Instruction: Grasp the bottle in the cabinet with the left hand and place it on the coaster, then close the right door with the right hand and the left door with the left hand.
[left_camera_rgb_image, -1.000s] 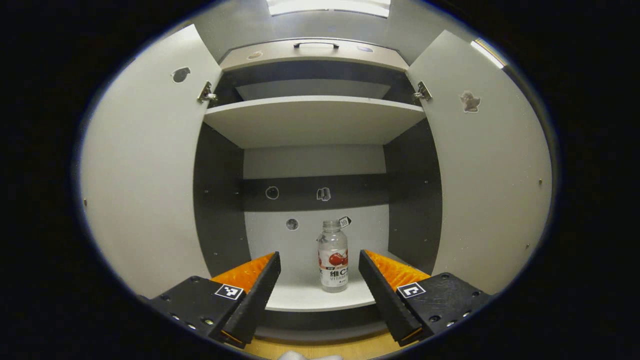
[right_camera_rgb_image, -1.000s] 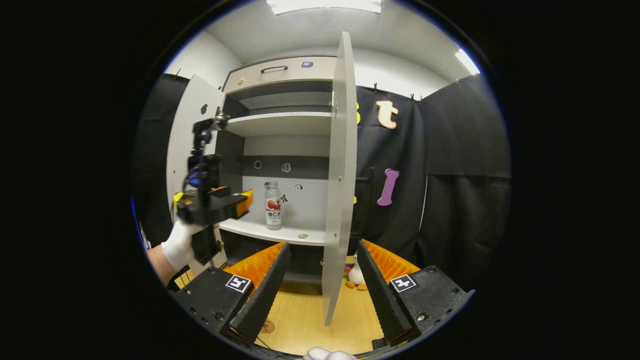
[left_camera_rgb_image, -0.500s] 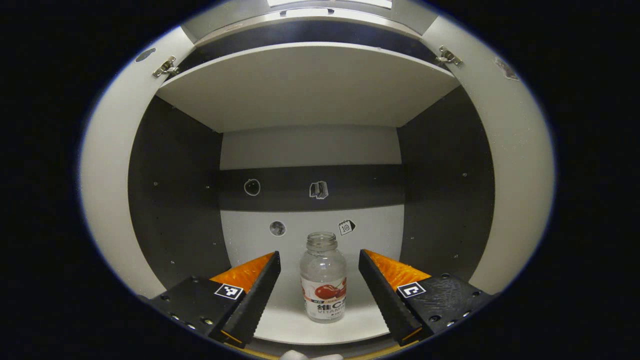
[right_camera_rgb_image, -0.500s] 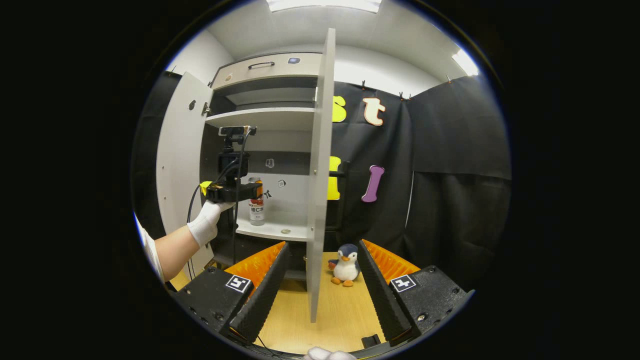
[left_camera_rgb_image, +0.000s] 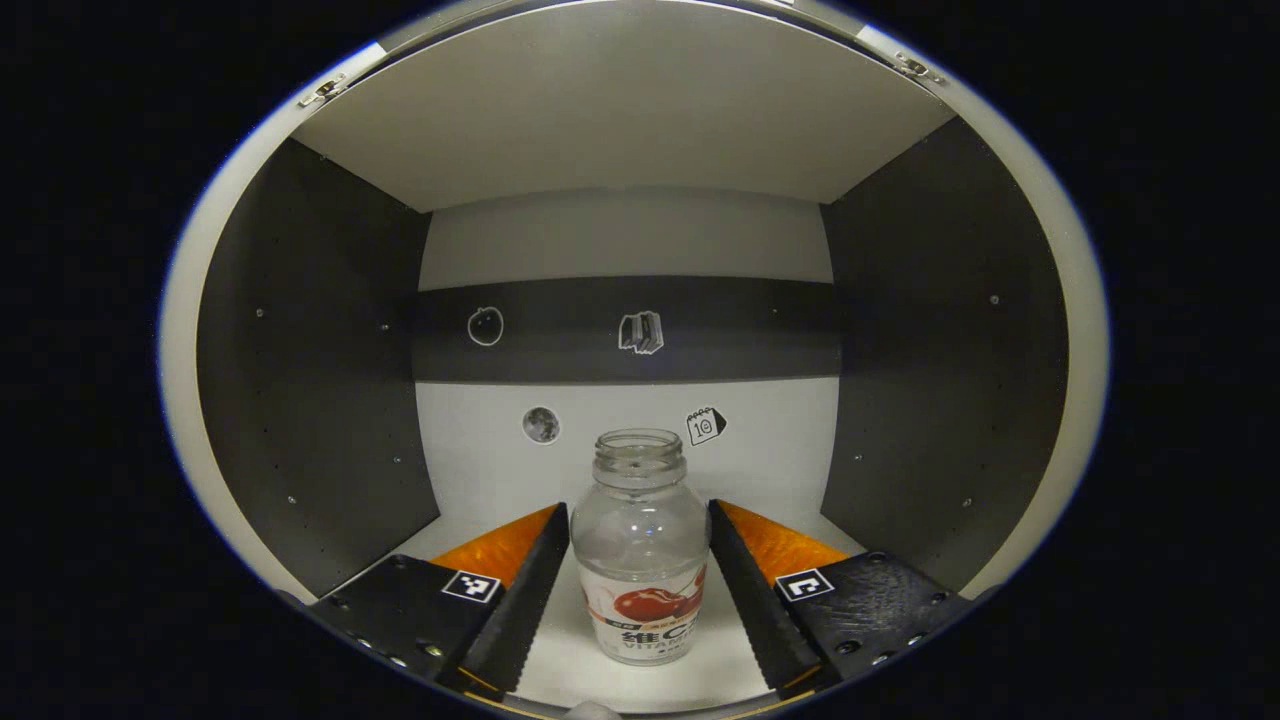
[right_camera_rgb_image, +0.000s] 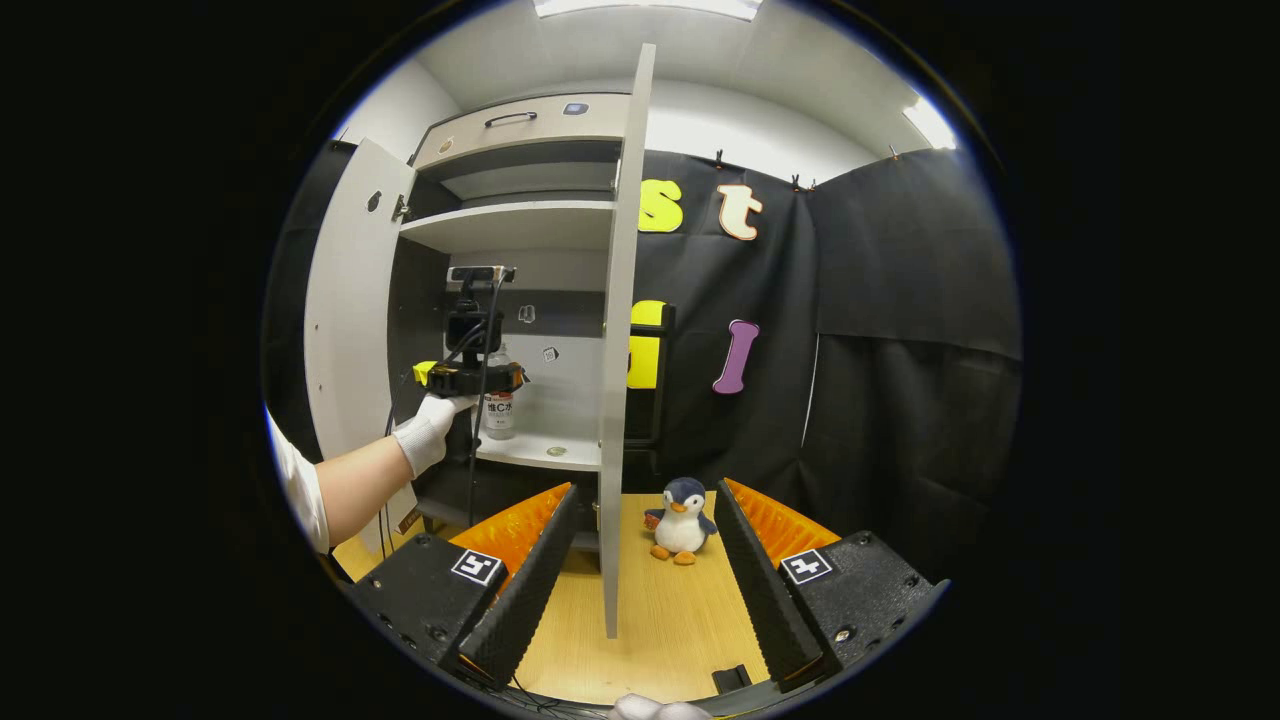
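Calendar sticker (left_camera_rgb_image: 705, 426), far wall of cabinet (left_camera_rgb_image: 620, 240), right of centre: number 10. Bottle (left_camera_rgb_image: 640, 560), near: label has printed lettering under a red fruit picture, partly cut off.

The cabinet's pale lower shelf (left_camera_rgb_image: 480, 480) carries a clear, capless bottle (left_camera_rgb_image: 640, 560) standing upright near its front edge; a small flat disc (right_camera_rgb_image: 556, 451), perhaps the coaster, lies on the same shelf. Below, on the wooden floor (right_camera_rgb_image: 650, 620), a plush penguin (right_camera_rgb_image: 682, 520) stands just beside the open right door (right_camera_rgb_image: 618, 350).
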